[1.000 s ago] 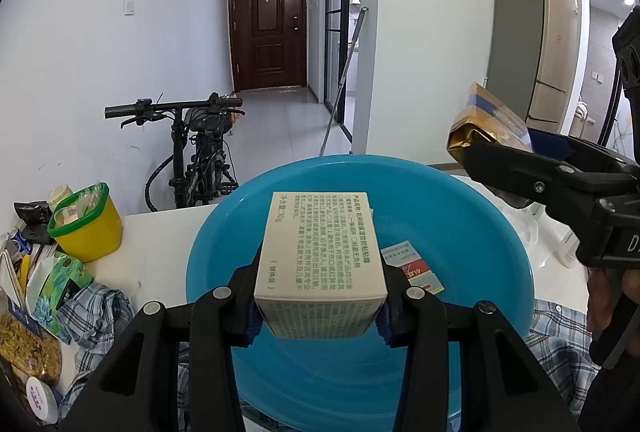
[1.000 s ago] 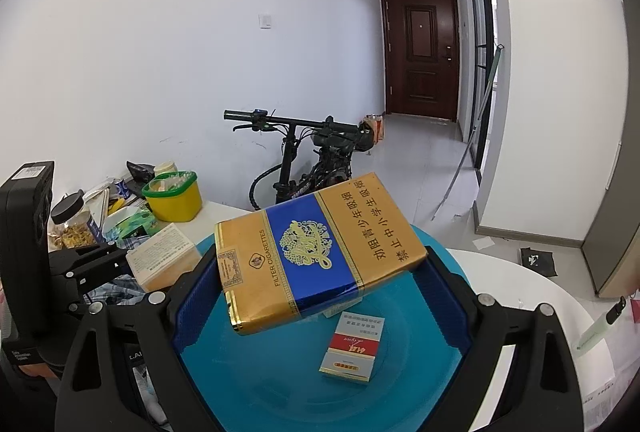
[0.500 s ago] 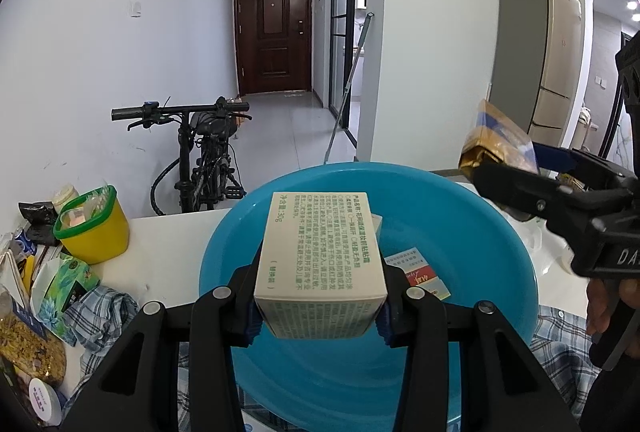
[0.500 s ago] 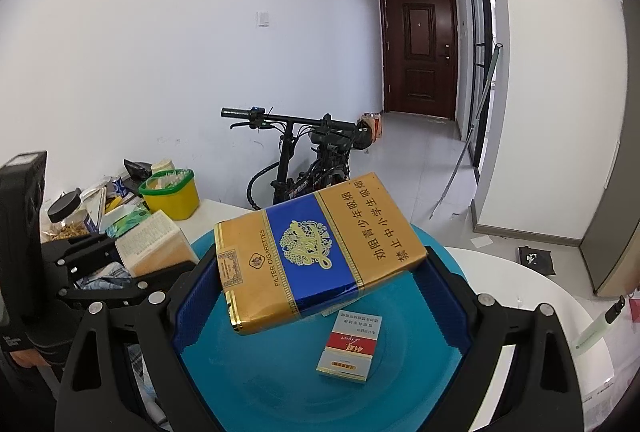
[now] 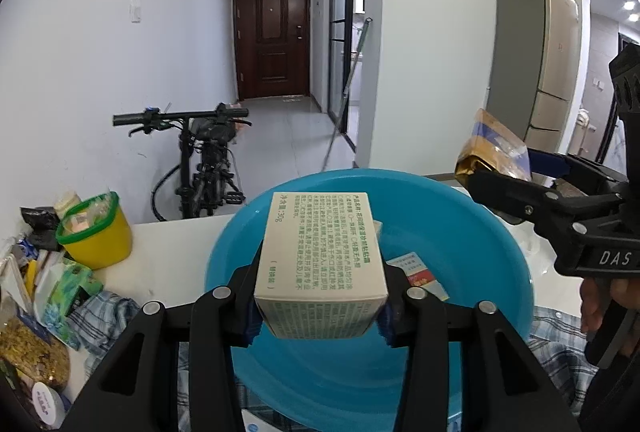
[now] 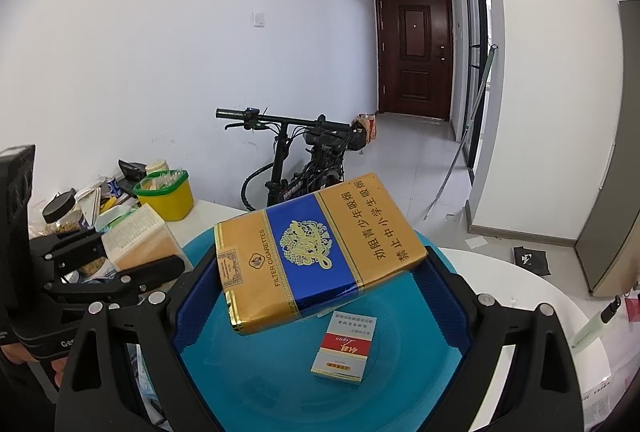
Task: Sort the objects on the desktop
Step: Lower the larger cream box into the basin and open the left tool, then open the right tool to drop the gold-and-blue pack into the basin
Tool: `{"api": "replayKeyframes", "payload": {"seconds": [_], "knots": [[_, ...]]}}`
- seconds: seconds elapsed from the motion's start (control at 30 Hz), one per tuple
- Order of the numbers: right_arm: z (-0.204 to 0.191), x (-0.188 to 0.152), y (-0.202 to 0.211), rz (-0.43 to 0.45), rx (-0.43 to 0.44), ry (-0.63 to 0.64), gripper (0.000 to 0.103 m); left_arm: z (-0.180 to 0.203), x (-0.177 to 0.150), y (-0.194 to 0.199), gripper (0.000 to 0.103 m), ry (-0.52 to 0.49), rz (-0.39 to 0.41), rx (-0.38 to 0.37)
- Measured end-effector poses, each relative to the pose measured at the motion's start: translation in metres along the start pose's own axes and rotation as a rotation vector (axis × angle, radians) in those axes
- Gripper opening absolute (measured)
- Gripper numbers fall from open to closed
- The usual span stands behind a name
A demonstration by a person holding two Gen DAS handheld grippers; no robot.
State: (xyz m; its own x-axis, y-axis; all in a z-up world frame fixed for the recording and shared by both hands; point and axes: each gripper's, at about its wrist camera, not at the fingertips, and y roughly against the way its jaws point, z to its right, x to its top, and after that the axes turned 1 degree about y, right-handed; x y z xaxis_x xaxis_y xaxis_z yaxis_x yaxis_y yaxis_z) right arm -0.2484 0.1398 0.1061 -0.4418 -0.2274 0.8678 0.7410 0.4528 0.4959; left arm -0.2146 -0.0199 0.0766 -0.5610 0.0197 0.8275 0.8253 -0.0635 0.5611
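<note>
A white tabletop [image 5: 168, 256] fills the lower frame, carrying a blue basin [image 5: 472, 232] at centre. Above the basin, the right hand-held gripper [image 6: 320, 268] pinches a gold-and-blue cigarette carton [image 6: 316, 252]; the left hand-held gripper [image 5: 320, 312] clamps a beige box [image 5: 320, 260]. A small red-and-white pack [image 6: 342, 348] lies in the basin, lower right.

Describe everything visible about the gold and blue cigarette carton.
The gold and blue cigarette carton is a flat rectangular box in glossy wrap: gold ends, a blue middle band with a gold crest, "FILTER CIGARETTES" and Chinese characters. Its near corner looks crumpled. It is tilted, broad face up, clamped at its two ends by the right gripper, in the air above the blue basin, touching nothing else. A small red and white pack lies beneath it.
</note>
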Motion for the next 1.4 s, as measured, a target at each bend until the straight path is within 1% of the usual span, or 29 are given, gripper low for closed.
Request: {"api": "replayKeyframes", "payload": {"seconds": [0.03, 0.07, 0.13, 0.2, 0.27, 0.6, 0.73, 0.87, 1.13, 1.4], "knots": [[0.0, 0.0, 0.0, -0.001, -0.001, 0.002, 0.092, 0.001, 0.0, 0.0, 0.087, -0.009, 0.002, 0.012], [-0.001, 0.0, 0.0, -0.001, -0.002, 0.003, 0.092, 0.002, 0.0, 0.0, 0.103, -0.018, 0.008, 0.03], [-0.001, 0.001, 0.0, 0.0, 0.001, 0.002, 0.092, 0.004, 0.001, 0.005, 0.103, -0.038, 0.048, 0.073], [-0.002, 0.001, -0.001, 0.0, 0.002, 0.002, 0.092, 0.007, 0.001, 0.006, 0.103, -0.06, 0.051, 0.091], [-0.002, 0.001, -0.001, -0.002, 0.003, 0.002, 0.092, 0.007, 0.001, 0.006, 0.103, -0.06, 0.053, 0.096], [-0.007, 0.001, -0.001, -0.004, 0.002, 0.015, 0.092, -0.004, 0.003, 0.005, 0.103, -0.01, 0.042, 0.074], [-0.008, 0.001, -0.002, -0.005, 0.003, 0.01, 0.092, -0.005, 0.004, 0.006, 0.103, -0.012, 0.043, 0.075], [-0.015, 0.001, -0.002, -0.012, 0.009, 0.033, 0.092, -0.006, 0.004, 0.009, 0.103, -0.013, 0.049, 0.069], [-0.009, 0.0, -0.001, -0.008, 0.005, 0.019, 0.092, -0.01, 0.004, 0.007, 0.103, 0.011, 0.039, 0.064], [-0.011, 0.0, -0.002, -0.015, 0.009, 0.029, 0.092, -0.008, 0.003, 0.006, 0.103, 0.003, 0.039, 0.072]]}}
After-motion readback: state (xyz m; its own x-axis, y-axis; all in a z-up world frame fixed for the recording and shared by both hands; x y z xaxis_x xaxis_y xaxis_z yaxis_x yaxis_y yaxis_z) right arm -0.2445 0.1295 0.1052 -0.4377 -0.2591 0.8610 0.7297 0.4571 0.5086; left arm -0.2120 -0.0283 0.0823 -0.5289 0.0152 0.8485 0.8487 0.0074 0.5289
